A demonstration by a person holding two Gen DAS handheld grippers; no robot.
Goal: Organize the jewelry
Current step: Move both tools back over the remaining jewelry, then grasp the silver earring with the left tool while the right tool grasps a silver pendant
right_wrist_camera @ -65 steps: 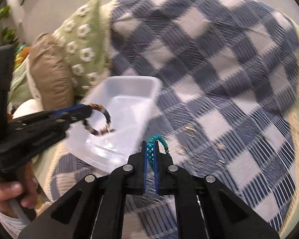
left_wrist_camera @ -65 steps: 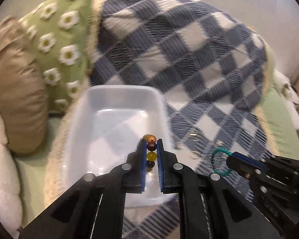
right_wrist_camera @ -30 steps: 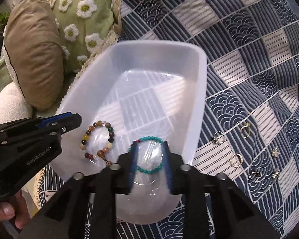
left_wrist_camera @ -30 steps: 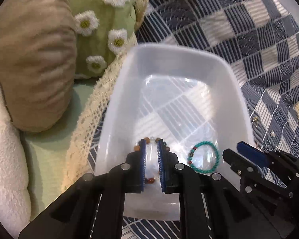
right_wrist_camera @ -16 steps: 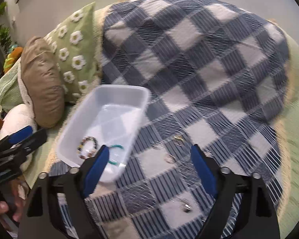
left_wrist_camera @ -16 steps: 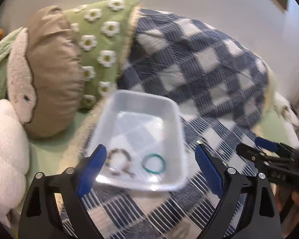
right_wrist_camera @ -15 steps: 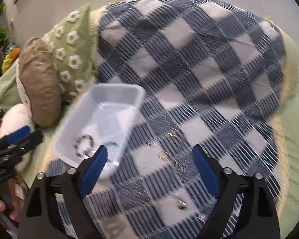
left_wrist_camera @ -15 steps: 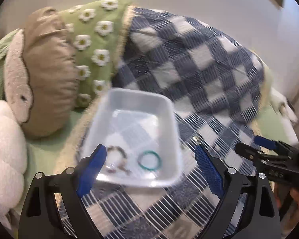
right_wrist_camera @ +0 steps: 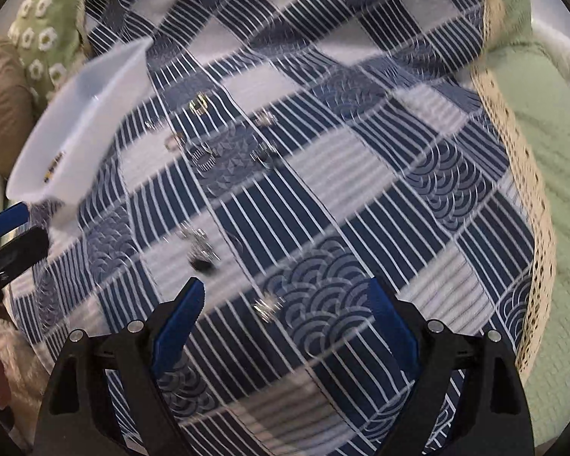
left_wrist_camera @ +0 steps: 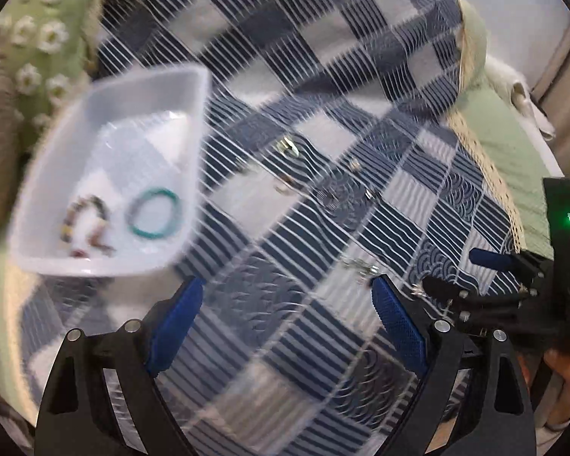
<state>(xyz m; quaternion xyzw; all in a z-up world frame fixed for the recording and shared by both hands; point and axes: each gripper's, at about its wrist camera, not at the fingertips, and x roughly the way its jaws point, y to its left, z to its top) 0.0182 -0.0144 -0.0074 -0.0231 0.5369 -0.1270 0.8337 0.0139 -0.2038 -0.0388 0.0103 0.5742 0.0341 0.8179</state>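
Jewelry sits split — a teal bracelet [left_wrist_camera: 154, 212] and a beaded bracelet [left_wrist_camera: 83, 226] lie in the white tray [left_wrist_camera: 106, 266], small rings [right_wrist_camera: 199, 250] scattered on the checked quilt [right_wrist_camera: 323, 190]. My left gripper [left_wrist_camera: 285, 323] and right gripper [right_wrist_camera: 285, 315] gape wide — both empty above the quilt.

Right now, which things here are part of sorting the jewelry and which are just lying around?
Part of the job:
- clear plastic bin
- teal bracelet and multicolored bead bracelet, both in the bin
- small rings and earrings loose on the quilt
- left tongs and right tongs, both open

Just lying about:
- checked quilt
- daisy pillow
- tan cushion
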